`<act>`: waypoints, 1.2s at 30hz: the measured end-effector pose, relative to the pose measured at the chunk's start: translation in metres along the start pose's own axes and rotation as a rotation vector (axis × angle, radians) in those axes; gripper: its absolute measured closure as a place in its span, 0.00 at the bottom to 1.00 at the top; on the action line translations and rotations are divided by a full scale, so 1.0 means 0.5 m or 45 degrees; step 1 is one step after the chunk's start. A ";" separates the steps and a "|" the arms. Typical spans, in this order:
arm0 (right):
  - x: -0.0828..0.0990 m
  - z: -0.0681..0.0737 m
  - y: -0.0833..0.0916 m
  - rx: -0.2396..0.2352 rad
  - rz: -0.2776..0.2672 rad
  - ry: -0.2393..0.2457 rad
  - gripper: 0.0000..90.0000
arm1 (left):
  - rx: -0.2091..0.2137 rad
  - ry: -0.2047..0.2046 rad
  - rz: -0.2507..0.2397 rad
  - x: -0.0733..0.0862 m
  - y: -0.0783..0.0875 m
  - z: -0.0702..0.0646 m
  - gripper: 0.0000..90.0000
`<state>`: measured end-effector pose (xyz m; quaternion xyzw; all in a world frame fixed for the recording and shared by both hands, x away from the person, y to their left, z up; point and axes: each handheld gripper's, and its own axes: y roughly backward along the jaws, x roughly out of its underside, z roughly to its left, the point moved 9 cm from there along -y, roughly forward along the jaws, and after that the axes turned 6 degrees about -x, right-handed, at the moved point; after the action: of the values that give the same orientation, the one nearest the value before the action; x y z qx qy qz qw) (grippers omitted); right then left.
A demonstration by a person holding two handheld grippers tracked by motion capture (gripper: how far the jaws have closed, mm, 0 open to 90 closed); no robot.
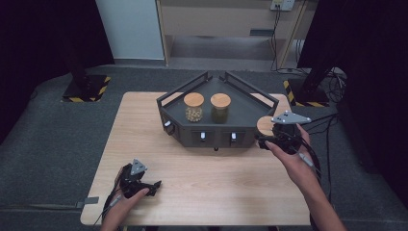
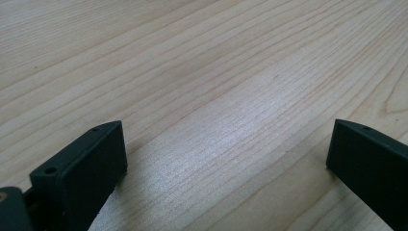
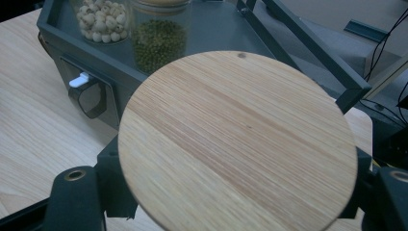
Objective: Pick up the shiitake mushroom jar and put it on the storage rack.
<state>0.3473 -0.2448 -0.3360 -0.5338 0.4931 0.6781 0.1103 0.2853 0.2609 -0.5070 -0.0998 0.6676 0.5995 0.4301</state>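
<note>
In the dark corner tray [image 1: 262, 98], two glass jars [image 3: 159, 38] are sitting; our right tool [image 3: 235, 192] is gripping a third round wooden-lidded jar [image 3: 238, 144], not yet placed; our left tool [image 2: 226, 159] is resting open.

A light wooden desk [image 1: 202, 192] is set on a grey carpeted floor [image 1: 53, 139], and its grain is lit by a soft sheen from above. Behind it a pale wall panel [image 1: 130, 29] and a beige cabinet [image 1: 226, 24] are seen, with black cables [image 1: 278, 33] hung from a socket [image 1: 282, 4]. Dark curtains [image 1: 29, 43] are hung at both sides, beside black stands on plates edged with yellow-and-black hazard tape [image 1: 86, 89].
</note>
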 end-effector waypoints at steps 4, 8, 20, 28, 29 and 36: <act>-0.005 0.000 -0.002 0.001 0.001 0.002 0.29 | 0.000 0.000 0.000 0.000 0.000 0.000 0.00; -0.011 0.000 -0.003 -0.002 0.000 0.003 0.29 | 0.000 0.000 0.000 0.000 0.000 0.000 0.00; -0.032 0.003 -0.010 -0.005 -0.002 0.004 0.29 | 0.001 -0.003 0.002 0.000 0.000 0.000 0.00; -0.038 -0.001 -0.018 -0.005 -0.001 -0.003 0.29 | 0.001 -0.004 0.002 0.000 0.000 0.000 0.00; -0.039 -0.001 -0.019 -0.005 -0.003 -0.005 0.29 | 0.001 -0.003 0.002 0.000 0.000 0.000 0.00; -0.044 -0.001 -0.024 -0.008 -0.001 -0.009 0.29 | 0.001 -0.003 0.002 0.000 0.000 0.000 0.00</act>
<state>0.3645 -0.2311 -0.3245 -0.5321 0.4904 0.6813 0.1105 0.2854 0.2611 -0.5069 -0.0984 0.6673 0.5997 0.4307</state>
